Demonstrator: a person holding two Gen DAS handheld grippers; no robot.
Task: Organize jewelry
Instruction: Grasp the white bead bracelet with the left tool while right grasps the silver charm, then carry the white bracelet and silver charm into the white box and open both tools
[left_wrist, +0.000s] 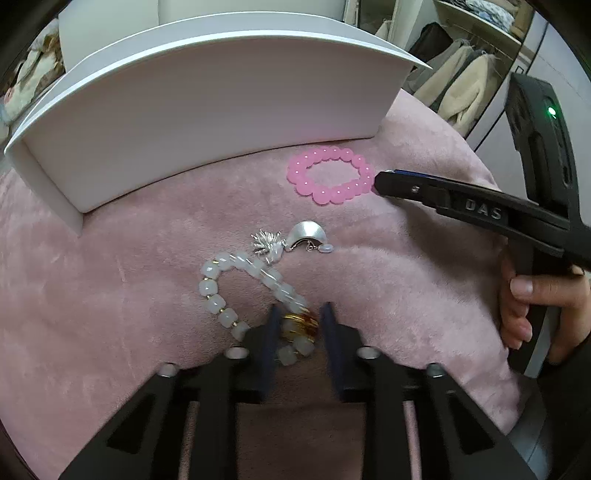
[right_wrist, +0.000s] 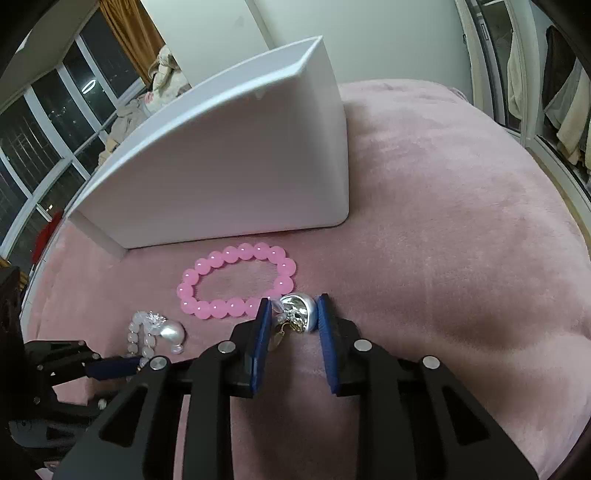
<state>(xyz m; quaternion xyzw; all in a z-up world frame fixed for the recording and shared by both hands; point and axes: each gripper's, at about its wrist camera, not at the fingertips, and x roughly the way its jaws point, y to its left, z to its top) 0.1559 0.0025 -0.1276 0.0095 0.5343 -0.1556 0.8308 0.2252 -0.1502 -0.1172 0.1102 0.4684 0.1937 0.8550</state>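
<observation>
Both my grippers sit low over the pink blanket (right_wrist: 443, 221). On my right gripper (right_wrist: 291, 314) the blue pads (right_wrist: 263, 328) are drawn in narrow and clamp a silver earring (right_wrist: 301, 314), its domed shell against the right pad and a small clear bead at the left one. That earring is just beside the near edge of the pink bracelet (right_wrist: 236, 280), which lies flat as a closed ring of round beads, close in front of the white box (right_wrist: 229, 166). The box stands upright on the blanket with its open top facing up.

On my left gripper (left_wrist: 298, 325) the fingers (left_wrist: 271, 332) stand partly apart, straddling the white bracelet (left_wrist: 236, 291) at its gold spacer (left_wrist: 301, 325). Whether the pads touch it I cannot tell; a gap shows on either side of the gold piece. The white bracelet loops away from me on the blanket, and at its far end a second silver earring (left_wrist: 295, 240) lies touching it, a spiky cluster beside a smooth curved shell.

From the left view my right gripper's tip reaches in next to the pink bracelet, and my right hand (left_wrist: 532, 310) wraps its handle.
</observation>
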